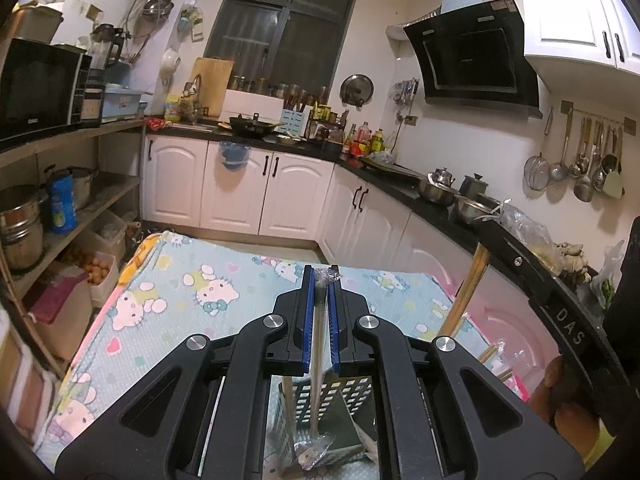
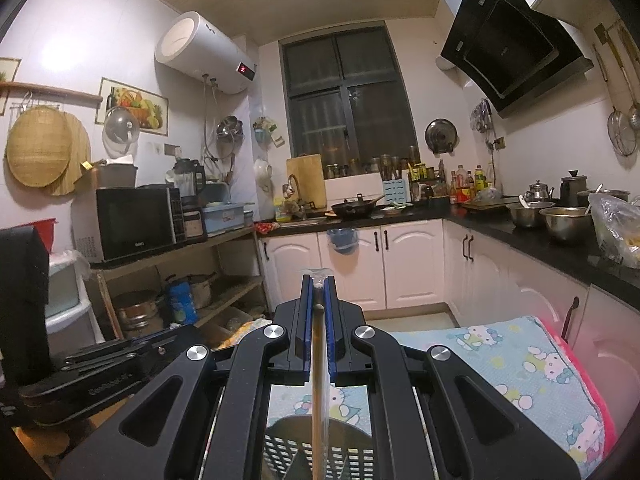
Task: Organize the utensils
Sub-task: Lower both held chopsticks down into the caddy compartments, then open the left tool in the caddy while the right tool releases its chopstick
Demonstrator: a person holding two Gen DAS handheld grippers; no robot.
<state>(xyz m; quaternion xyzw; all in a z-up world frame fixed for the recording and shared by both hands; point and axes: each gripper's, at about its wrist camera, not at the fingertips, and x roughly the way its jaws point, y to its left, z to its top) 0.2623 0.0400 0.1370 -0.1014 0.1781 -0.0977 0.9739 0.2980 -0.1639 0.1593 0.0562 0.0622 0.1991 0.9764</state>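
Chopsticks in clear plastic sleeves sit clamped in both grippers, each held upright so its lower end can drop straight into the perforated utensil holder (image 1: 340, 400) below. The left gripper (image 1: 321, 280) is closed on a wrapped pale chopstick (image 1: 319, 360), crinkled film sticking out above the blue pads (image 1: 307, 312); its lower end, also in film, reaches down into the holder's slotted plastic walls. The right gripper (image 2: 319, 284) pinches a wrapped brown chopstick (image 2: 318, 380) the same way, directly over the holder (image 2: 280, 452), seen here as a dark grid. Both work above a soft Hello Kitty mat (image 1: 192, 280) that cushions the table. More bamboo chopsticks (image 1: 468, 292) lean at the right, near a pink plastic lid (image 1: 508, 312), seemingly waiting their turn.
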